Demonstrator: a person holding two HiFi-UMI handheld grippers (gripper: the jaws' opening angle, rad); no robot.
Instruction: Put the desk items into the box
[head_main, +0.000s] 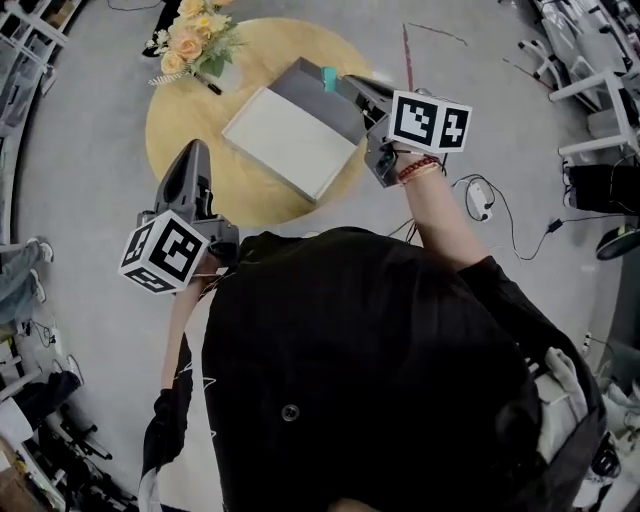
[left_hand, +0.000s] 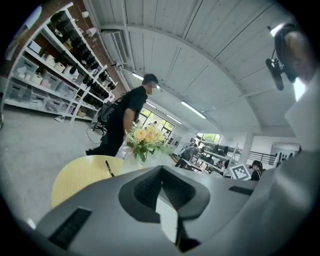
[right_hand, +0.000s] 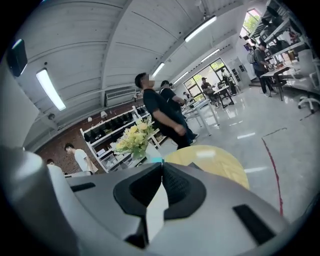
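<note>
Box (head_main: 295, 140) sits near the middle of a round light-wood table (head_main: 185, 130), white face up with a grey side toward the far edge — a small teal thing (head_main: 329, 78) is at that far edge. The floor around the table is plain grey, and the room looks like a big open workshop: shelving (left_hand: 50, 75) along a brick wall, light strips on a white ceiling, desks further back. A person in black (left_hand: 125, 120) is on the far side of the table.

On the table itself, a bouquet of yellow and peach flowers (head_main: 190, 38) stands by the far-left rim, with a black pen (head_main: 207, 84) lying just beside it. Off to the right on the floor there's a white corded device (head_main: 480, 198).

Left gripper (head_main: 196, 148) hovers over the near-left part of the table, well apart from the box, jaws pressed together with nothing in them. Right gripper (head_main: 352, 84) reaches in over the box's far-right corner, tips just beside the teal thing, jaws closed together too — can't tell if they touch it.
</note>
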